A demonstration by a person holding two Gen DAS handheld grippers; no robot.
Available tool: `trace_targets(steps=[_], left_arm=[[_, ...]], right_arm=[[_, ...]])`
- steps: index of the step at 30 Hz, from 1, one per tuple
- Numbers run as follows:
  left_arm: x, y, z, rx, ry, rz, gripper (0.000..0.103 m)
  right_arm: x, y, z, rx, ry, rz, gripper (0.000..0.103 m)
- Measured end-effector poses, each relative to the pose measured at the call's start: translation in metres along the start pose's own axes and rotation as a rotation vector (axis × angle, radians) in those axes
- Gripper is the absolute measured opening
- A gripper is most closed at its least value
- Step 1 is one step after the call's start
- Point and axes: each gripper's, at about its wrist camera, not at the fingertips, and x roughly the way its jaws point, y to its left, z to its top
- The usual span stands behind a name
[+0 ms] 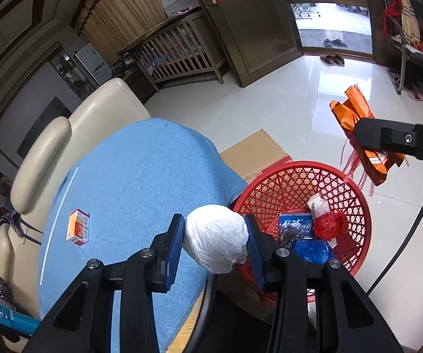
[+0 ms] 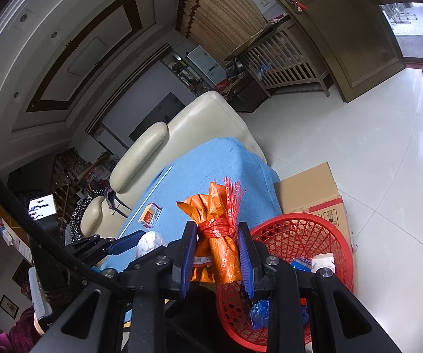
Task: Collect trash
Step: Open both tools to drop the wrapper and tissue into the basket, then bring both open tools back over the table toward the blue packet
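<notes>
My left gripper is shut on a white crumpled paper ball, held over the table's right edge beside the red mesh basket. My right gripper is shut on an orange wrapper bundle tied with red plastic, held above the basket's rim; it also shows in the left wrist view above the basket. The basket holds red, blue and white trash. A small orange and white box lies on the blue tablecloth.
A flattened cardboard box lies on the white tiled floor behind the basket. A cream sofa stands beyond the table. A white straw lies on the cloth. A wooden crib and open doorway are farther back.
</notes>
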Motion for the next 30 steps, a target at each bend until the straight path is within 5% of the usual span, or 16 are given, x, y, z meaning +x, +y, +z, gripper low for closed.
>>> trace_targets(steps=[10, 12, 14, 18, 24, 30], left_arm=[[-0.001, 0.011, 0.0, -0.078, -0.029, -0.122, 0.054], [-0.004, 0.015, 0.0, -0.095, -0.048, -0.131, 0.06], [-0.008, 0.019, -0.001, -0.11, -0.071, -0.135, 0.064], [-0.015, 0.027, -0.001, -0.133, -0.108, -0.149, 0.064], [-0.021, 0.045, -0.01, -0.159, -0.122, -0.107, 0.064], [-0.031, 0.077, -0.039, -0.211, -0.097, 0.031, 0.064]], right_arm=[[0.004, -0.004, 0.0, 0.023, -0.004, -0.036, 0.033], [0.005, -0.005, 0.0, 0.034, -0.009, -0.043, 0.04], [0.003, -0.004, -0.001, 0.033, -0.024, -0.041, 0.062], [0.001, -0.001, 0.0, 0.021, -0.036, -0.029, 0.062], [0.001, 0.009, 0.0, -0.019, -0.041, -0.028, 0.062], [0.003, 0.021, 0.0, -0.04, -0.035, -0.022, 0.062]])
